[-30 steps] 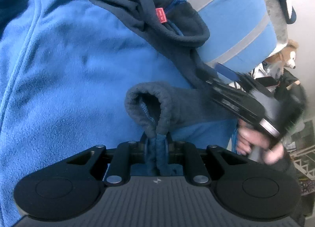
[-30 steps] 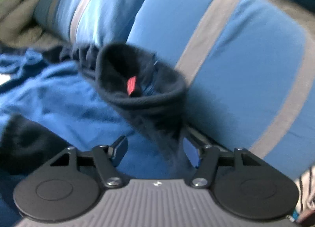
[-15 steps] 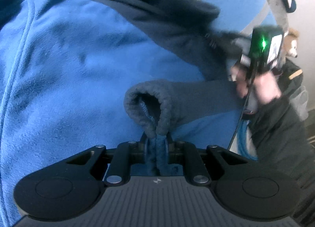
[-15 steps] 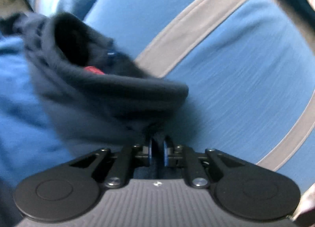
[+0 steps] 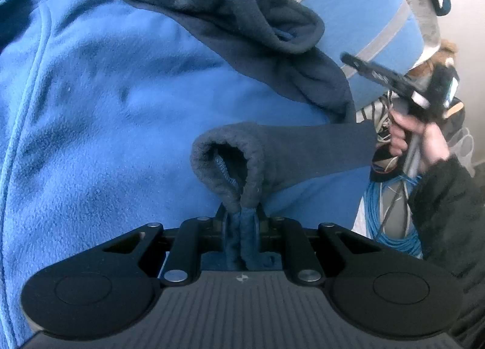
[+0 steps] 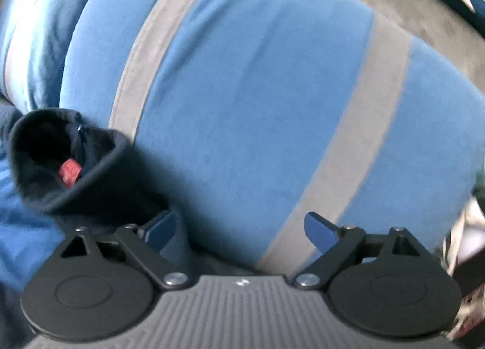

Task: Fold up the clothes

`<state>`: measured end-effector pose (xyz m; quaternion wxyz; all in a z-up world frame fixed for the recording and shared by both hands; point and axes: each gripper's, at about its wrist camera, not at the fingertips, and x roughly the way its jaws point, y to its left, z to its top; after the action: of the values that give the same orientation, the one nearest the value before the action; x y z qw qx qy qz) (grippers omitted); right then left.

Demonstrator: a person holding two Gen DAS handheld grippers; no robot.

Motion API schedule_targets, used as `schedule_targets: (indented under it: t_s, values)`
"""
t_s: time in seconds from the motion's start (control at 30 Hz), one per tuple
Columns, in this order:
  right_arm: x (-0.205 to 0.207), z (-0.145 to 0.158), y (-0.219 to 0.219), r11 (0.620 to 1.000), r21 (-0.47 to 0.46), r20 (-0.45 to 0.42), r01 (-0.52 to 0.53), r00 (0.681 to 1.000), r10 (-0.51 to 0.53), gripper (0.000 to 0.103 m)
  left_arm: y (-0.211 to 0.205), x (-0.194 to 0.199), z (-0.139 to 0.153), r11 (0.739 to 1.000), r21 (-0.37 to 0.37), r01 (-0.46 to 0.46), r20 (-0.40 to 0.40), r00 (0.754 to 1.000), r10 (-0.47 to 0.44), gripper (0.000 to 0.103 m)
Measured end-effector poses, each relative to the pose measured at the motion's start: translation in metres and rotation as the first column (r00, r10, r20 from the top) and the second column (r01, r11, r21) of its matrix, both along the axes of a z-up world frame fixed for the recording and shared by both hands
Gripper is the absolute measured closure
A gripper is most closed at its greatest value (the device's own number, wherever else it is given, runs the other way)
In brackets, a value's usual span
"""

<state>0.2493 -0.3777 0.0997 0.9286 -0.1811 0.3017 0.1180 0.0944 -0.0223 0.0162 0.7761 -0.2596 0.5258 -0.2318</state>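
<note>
Lying spread across most of the left wrist view: blue fleece jacket, light seam line running down its left side, dark navy trim bunched along its upper edge

Clamped between the narrow jaws of the left gripper: dark cuff of one sleeve, rolled open into a loop just above the fingers, sleeve running off to the right over the blue body

Resting against the striped pillow, blue with grey bands: second dark cuff, open mouth facing the camera, small red tag inside

Opening wide, nothing between the jaws: right gripper, blue pads well apart, left pad just beside the dark cuff fabric, pillow directly ahead; contact with the fabric not clear

Seen at the right edge of the left wrist view: same right gripper blurred, gripped by a hand in a dark sleeve; coiled blue cable below it
</note>
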Motion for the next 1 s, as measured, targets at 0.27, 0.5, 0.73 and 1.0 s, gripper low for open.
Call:
schedule_targets:
  t_s: [0.27,0.5,0.73,1.0]
  values:
    - [-0.058,-0.017,0.022,0.941,-0.238,-0.039,-0.241,0.97,0.239,0.012,0.0,0.001,0.001,1.0,0.003,-0.003,-0.005,1.0,0.003,0.088]
    - [-0.023,-0.04,0.025,0.946,-0.313,-0.036,-0.086,0.996,0.078,0.068,-0.003,0.0,-0.001,0.999,0.026,-0.019,-0.015,1.0,0.019,0.087]
    - [0.026,-0.07,0.017,0.939,-0.337,0.023,0.066,0.998,-0.062,0.068,0.003,0.006,-0.006,0.997,0.067,-0.047,-0.036,0.998,0.049,0.088]
    - [0.012,-0.048,0.016,0.937,-0.297,0.09,0.182,0.983,-0.163,0.0,0.005,0.004,0.003,0.999,0.035,-0.036,-0.008,0.999,0.036,0.088]
